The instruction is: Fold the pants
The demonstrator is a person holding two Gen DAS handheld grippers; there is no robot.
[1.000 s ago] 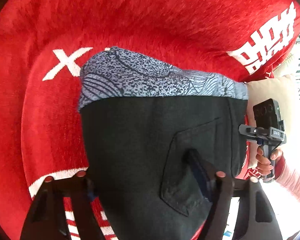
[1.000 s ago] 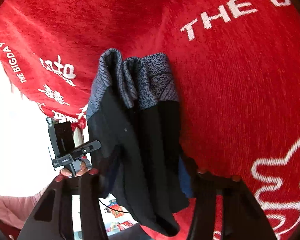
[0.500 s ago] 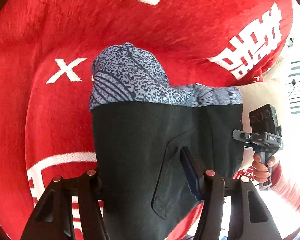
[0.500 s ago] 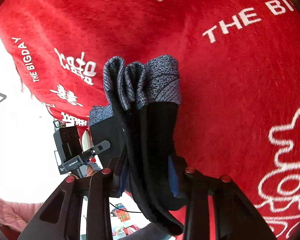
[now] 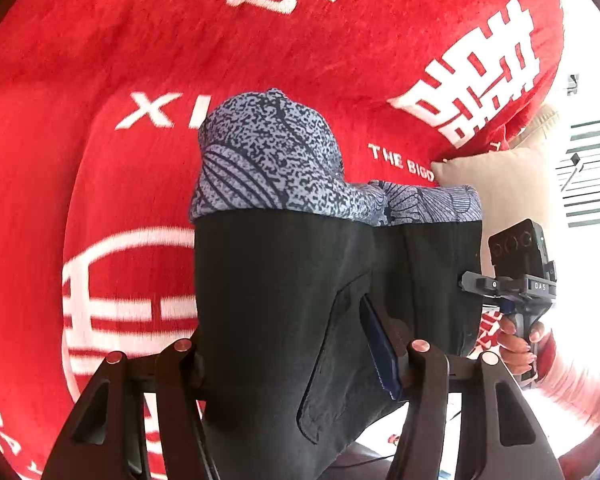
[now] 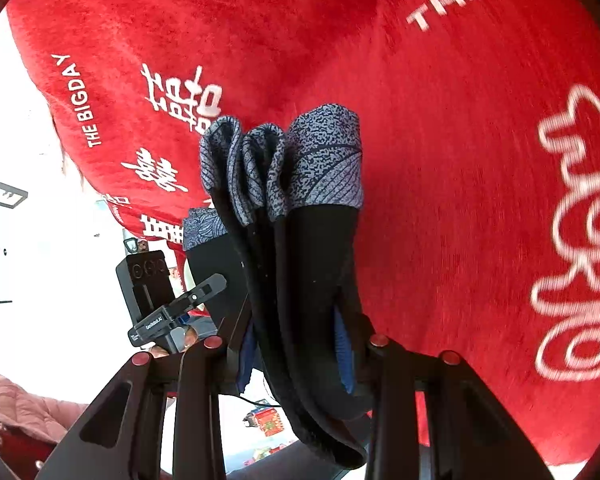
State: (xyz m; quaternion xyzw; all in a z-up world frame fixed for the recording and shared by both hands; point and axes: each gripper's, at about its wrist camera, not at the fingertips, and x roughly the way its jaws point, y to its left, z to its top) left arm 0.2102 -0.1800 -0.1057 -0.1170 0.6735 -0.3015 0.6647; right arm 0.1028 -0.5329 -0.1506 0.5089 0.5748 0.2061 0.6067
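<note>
We hold the pants (image 5: 284, 300) up over the red blanket (image 5: 100, 60), in the middle of both views. Our left gripper (image 5: 300, 354) and right gripper (image 6: 292, 344) each pinch the dark cloth tight. We should keep both hands level and lower slowly. White letters at the left of the right view read "THE BIGDAY"
</note>
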